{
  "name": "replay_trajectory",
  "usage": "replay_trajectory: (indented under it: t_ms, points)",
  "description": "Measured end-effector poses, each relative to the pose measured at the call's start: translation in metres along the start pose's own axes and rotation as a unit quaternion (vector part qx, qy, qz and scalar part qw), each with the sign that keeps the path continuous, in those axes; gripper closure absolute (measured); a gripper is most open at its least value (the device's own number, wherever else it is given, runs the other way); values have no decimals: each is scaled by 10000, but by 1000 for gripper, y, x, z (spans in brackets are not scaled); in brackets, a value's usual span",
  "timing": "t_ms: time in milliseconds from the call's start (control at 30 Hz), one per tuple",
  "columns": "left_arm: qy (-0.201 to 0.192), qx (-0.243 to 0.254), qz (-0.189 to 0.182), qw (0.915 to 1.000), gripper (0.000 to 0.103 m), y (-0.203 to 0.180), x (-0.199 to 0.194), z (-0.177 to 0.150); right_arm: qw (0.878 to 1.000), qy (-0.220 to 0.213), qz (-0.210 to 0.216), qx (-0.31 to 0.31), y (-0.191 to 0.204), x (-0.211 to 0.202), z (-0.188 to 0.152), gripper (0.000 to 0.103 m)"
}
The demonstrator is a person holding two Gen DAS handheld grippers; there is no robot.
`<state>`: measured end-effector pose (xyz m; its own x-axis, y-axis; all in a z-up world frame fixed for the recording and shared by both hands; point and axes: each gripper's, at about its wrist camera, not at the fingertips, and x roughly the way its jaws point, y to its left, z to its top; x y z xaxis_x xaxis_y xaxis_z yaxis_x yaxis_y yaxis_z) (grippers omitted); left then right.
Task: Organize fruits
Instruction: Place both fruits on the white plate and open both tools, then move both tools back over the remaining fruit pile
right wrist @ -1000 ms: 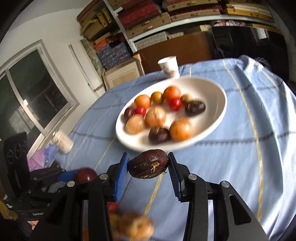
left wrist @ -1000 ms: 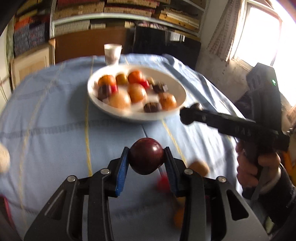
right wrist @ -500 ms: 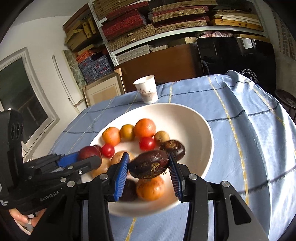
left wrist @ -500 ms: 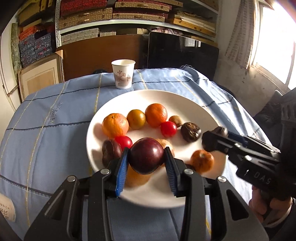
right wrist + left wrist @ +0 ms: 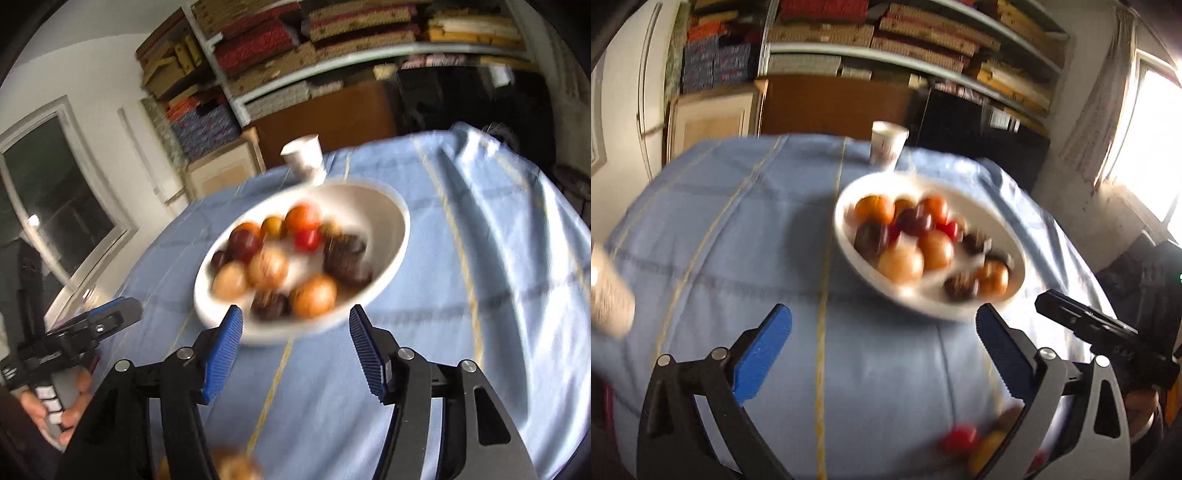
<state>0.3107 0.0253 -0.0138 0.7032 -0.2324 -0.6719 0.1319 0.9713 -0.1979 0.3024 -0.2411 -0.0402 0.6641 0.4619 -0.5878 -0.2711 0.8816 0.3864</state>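
Note:
A white bowl (image 5: 964, 314) (image 5: 395, 236) on the blue tablecloth holds several fruits: oranges, dark plums, small red ones and wrinkled dark ones. My left gripper (image 5: 882, 336) is open and empty, pulled back in front of the bowl. My right gripper (image 5: 295, 343) is open and empty, just short of the bowl's near rim. Loose fruits lie near me: a red one (image 5: 958, 439), a yellow-orange one (image 5: 990, 446) and a tan one (image 5: 232, 467). Both views are blurred by motion.
A white paper cup (image 5: 886, 147) (image 5: 306, 157) stands behind the bowl. A pale cylinder (image 5: 605, 299) sits at the table's left edge. Shelves with boxes and a dark cabinet are behind the table. The other gripper shows at each view's side (image 5: 1108, 339) (image 5: 74, 332).
Both grippers opened and let go of their fruits, the dark plum and the wrinkled dark fruit, into the bowl. Both have pulled back from the bowl toward me.

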Motion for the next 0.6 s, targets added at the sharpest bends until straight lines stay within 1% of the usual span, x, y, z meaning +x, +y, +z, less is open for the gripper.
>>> replay_trajectory:
  t_ms: [33, 100, 167, 233, 300, 367, 433, 500, 600]
  points:
    - [44, -4, -12, 10000, 5, 3, -3, -10, 9999, 125, 34, -25, 1, -1, -8, 42]
    - [150, 29, 100, 9998, 5, 6, -9, -28, 9994, 324, 87, -96, 5, -4, -23, 42]
    - [196, 133, 126, 9996, 5, 7, -15, -38, 9982, 507, 254, -199, 12, -8, -35, 42]
    - [135, 205, 131, 9996, 5, 5, -24, -44, 9974, 517, 376, -319, 19, -15, -41, 42]
    - [47, 232, 233, 9994, 5, 6, -32, -49, 9970, 495, 391, -459, 24, -21, -44, 42]
    - [30, 180, 319, 9993, 5, 10, -35, -52, 9967, 521, 428, -460, 25, -25, -47, 42]
    - [68, 42, 274, 9996, 5, 15, -37, -54, 9957, 647, 572, -333, 22, -26, -51, 42]
    - [148, -88, 162, 9997, 5, 20, -38, -56, 9952, 732, 589, -265, 19, -26, -55, 42]
    - [163, -200, 76, 9996, 5, 24, -40, -58, 9945, 785, 635, -271, 19, -26, -58, 42]
